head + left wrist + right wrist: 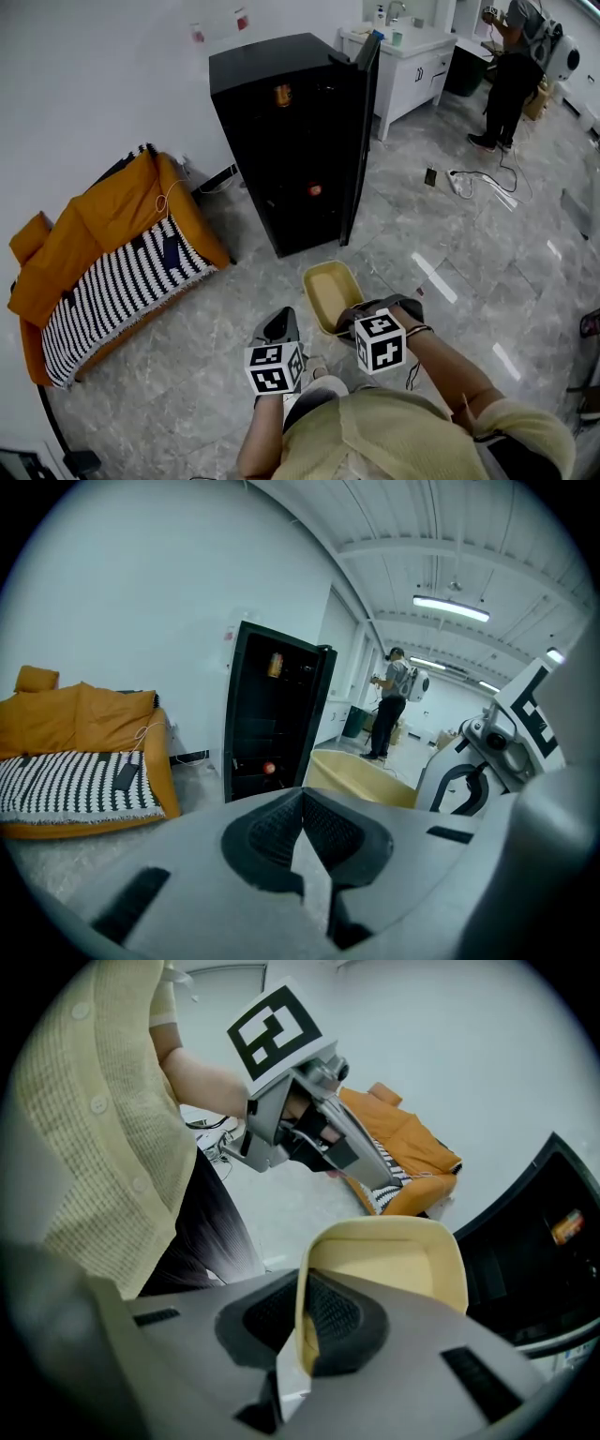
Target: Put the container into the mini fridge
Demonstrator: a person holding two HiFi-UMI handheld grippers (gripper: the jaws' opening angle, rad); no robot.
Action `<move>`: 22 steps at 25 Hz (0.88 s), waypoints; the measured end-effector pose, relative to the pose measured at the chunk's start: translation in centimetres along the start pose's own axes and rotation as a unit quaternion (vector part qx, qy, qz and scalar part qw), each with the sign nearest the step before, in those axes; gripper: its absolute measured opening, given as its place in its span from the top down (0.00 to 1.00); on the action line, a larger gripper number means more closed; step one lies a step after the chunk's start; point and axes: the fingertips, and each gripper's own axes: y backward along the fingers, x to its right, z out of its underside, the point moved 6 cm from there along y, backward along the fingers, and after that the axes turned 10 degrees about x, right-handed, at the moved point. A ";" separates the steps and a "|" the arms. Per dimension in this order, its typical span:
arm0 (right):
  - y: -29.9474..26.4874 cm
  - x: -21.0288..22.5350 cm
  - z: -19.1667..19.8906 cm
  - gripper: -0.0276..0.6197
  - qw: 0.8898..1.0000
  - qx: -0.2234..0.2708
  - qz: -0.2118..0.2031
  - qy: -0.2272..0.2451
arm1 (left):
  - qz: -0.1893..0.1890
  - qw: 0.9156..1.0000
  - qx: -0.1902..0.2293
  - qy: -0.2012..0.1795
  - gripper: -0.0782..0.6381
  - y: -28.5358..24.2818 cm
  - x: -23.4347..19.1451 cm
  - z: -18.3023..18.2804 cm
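Item: container (329, 292) is clamped at near rim by R gripper (349, 322), long axis aimed at open fridge (281, 150) ahead; L gripper (279, 330), jaws together, empty, is carried alongside.

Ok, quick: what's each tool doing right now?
Left tool: closed, nothing between its jaws.
Right tool: closed on the rim of the container.
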 end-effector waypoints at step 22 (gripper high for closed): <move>-1.8 6.7 -2.6 0.91 0.999 -0.031 0.018 -0.011 | 0.065 0.997 -0.003 -0.050 0.86 -3.4 -4.3 -3.7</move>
